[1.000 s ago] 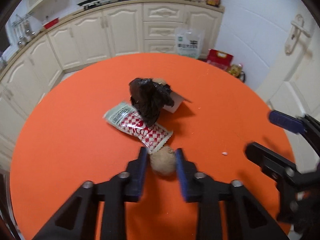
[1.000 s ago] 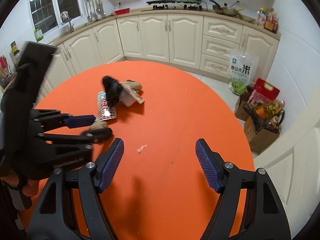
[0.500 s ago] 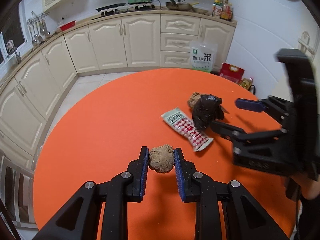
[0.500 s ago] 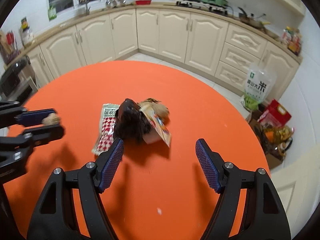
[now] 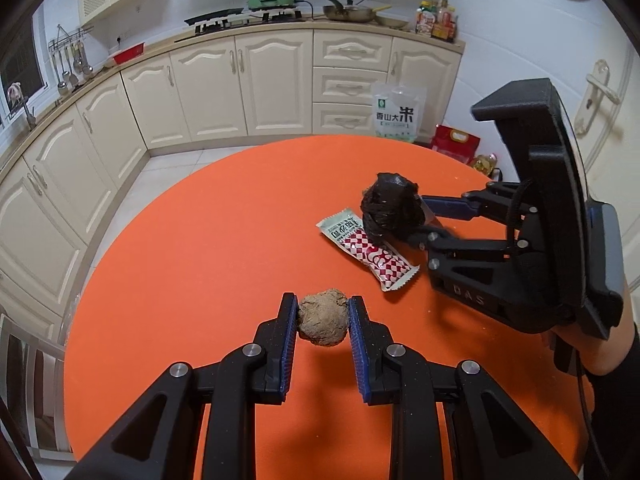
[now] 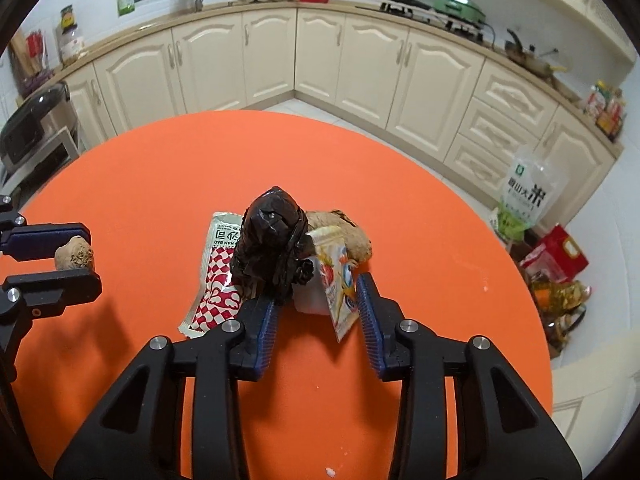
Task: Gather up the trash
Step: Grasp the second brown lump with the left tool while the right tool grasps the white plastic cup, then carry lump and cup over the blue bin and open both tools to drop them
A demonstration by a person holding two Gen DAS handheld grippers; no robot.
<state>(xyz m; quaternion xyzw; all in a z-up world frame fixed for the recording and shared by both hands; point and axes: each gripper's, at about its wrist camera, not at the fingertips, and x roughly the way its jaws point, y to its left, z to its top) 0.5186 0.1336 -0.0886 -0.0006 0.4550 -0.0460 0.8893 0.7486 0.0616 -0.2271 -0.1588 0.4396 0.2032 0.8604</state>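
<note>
Two grippers picking up trash on a round orange table

The left gripper squeezes a crumpled brown paper ball. The right gripper has just been closing around a black crumpled plastic bag and a small white cup, beside a red-and-white checked wrapper.

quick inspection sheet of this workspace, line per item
surface: round orange table, a few pale crumbs near its edge.
job's things: brown crumpled ball; black crumpled bag; red-checked wrapper lying flat; white cup with peeled foil lid; brown lump behind it.
clutter: nothing seen beyond the trash.
grippers: left hand-held gripper shut on the ball; right hand-held gripper has just been closing around the bag and cup, pad contact unclear.
cables: thin black cable by the person's sleeve.
surroundings: cream cabinets, rice bag on the floor.
</note>
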